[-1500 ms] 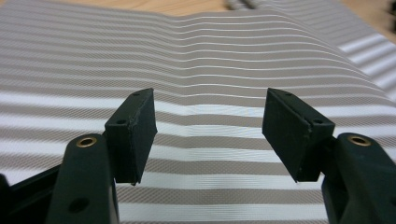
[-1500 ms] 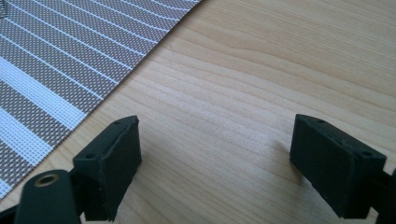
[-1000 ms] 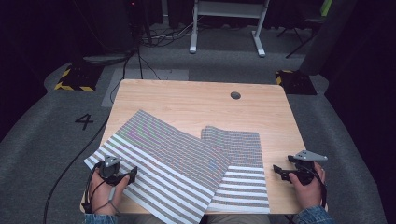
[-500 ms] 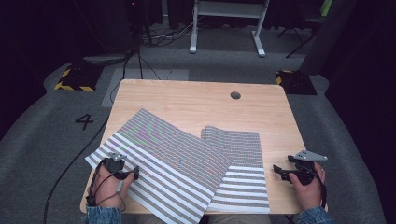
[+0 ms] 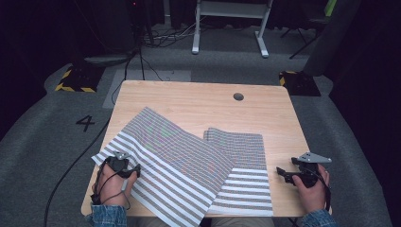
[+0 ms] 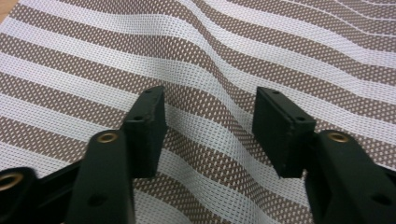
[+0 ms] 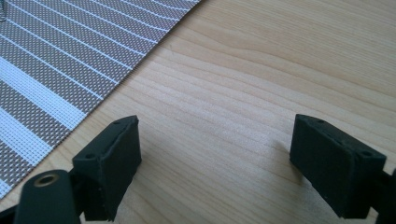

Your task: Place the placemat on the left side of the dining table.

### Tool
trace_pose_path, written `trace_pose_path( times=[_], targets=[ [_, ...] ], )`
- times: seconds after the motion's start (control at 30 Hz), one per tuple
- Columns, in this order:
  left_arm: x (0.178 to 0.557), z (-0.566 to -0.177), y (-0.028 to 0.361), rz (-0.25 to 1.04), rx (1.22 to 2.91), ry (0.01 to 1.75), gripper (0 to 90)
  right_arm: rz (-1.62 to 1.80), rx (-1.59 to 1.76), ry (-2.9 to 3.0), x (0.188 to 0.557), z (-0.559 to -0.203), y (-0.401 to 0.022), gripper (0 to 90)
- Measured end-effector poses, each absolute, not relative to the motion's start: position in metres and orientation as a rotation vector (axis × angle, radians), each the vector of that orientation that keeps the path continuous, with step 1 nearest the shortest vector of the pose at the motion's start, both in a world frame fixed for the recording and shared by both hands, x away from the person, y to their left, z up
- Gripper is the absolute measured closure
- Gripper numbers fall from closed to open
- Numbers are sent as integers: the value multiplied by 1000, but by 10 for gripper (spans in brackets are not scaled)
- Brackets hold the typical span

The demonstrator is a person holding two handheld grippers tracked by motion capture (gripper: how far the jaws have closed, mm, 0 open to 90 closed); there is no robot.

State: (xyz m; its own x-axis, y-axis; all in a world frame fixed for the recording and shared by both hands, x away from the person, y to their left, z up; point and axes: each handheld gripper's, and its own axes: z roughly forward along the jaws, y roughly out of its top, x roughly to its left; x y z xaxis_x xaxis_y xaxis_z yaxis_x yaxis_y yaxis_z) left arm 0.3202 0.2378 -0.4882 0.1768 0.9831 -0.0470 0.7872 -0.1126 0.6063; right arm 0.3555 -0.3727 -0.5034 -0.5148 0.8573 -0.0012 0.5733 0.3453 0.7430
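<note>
On the pale wooden worktop (image 5: 198, 101), two striped woven mesh placemats lie in the lower half of the high view. The larger grey-brown and white striped mat (image 5: 170, 161) runs slantwise from the lower left toward the centre, and its right edge overlaps the smaller striped mat (image 5: 243, 177), which lies squarely at lower centre right. Part of the larger mat hangs past the near edge of the worktop.

At the lower left of the high view the left gripper (image 5: 135, 169) sits on the larger mat's left corner, held by a hand (image 5: 111, 187) in a denim sleeve. In the left gripper view its two black jaws stand partway apart over the mat (image 6: 224, 70), which humps up into a soft ridge running between them. The jaws have just been closing, yet a gap shows on either side of the ridge and the pads do not press on the cloth.

At the lower right of the high view the right gripper (image 5: 283, 172) rests on bare wood, just beside the smaller mat's right edge and apart from it. In the right gripper view its jaws stand wide with only wood grain (image 7: 243, 93) between them, and the striped mat (image 7: 65, 60) fills the upper left corner.
</note>
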Motion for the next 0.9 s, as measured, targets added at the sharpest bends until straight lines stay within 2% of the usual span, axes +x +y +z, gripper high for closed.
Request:
trace_pose_path(
  times=[0.1, 0.13, 0.3, 0.47, 0.67, 0.9],
  targets=[
    [320, -489, 236, 508, 1952, 1626, 580, 988, 1257, 2222, 356, -503, -373, 163],
    [321, -489, 235, 505, 1945, 1609, 671, 988, 1257, 2222, 356, -503, -373, 163],
    [321, -489, 239, 473, 1926, 1549, 809, 988, 1257, 2222, 356, -503, -373, 163],
    [317, -475, 242, 512, 1889, 1442, 846, 988, 1257, 2222, 356, -503, -373, 163],
    [317, -444, 235, 617, 1844, 1263, 856, 988, 1257, 2221, 356, -503, -373, 163],
    [339, -417, 230, 721, 1851, 1136, 860, 985, 1257, 2219, 356, -503, -372, 160]
  ],
)
